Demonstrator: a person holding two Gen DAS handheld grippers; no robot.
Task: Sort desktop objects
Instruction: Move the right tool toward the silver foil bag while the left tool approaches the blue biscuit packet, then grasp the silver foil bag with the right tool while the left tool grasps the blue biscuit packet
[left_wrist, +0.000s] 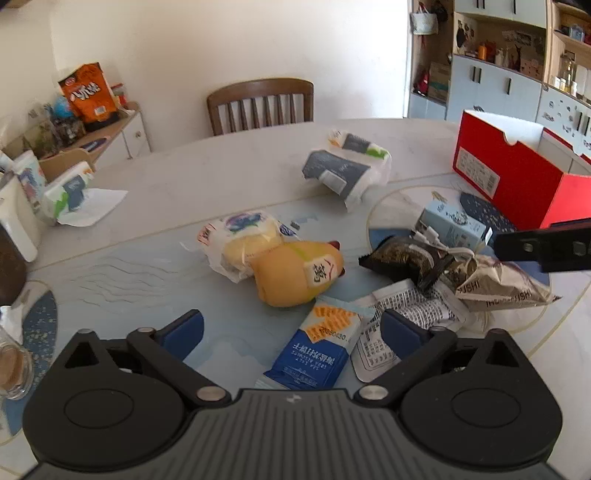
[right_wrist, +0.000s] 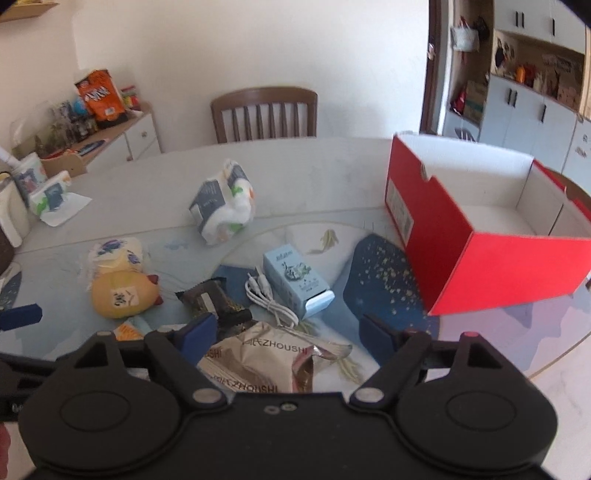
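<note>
While both tools hang over the cluttered pale round table (left_wrist: 229, 173), neither grips anything. The left gripper (left_wrist: 291, 332) stands wide, its blue-padded fingers spread above a blue-and-white snack sachet with an orange patch (left_wrist: 314, 350), whose lower end is hidden behind the gripper body. Beside it lies a white printed wrapper (left_wrist: 406, 317), partly covered by the right-hand finger.

The right gripper (right_wrist: 286, 332) is likewise wide apart over a crumpled silver foil bag marked ZHOUSHI (right_wrist: 258, 358) — its near edge is cut off by the black housing. Just beyond sit a dark brown foil packet (right_wrist: 210, 301), a coiled white cable (right_wrist: 269, 299) and a small light-blue carton (right_wrist: 295, 282), the cable touching the carton's side.

A yellow plush toy with a red tip (left_wrist: 295, 273) leans against a plastic-wrapped yellow bun (left_wrist: 243, 240); the characters on the toy's label are too blurred to read. Farther back lies a soft tissue pack in white and navy wrap (right_wrist: 221, 201). The open red cardboard box with a white inside (right_wrist: 480, 229) stands at the right, its far end running out of view.
</note>
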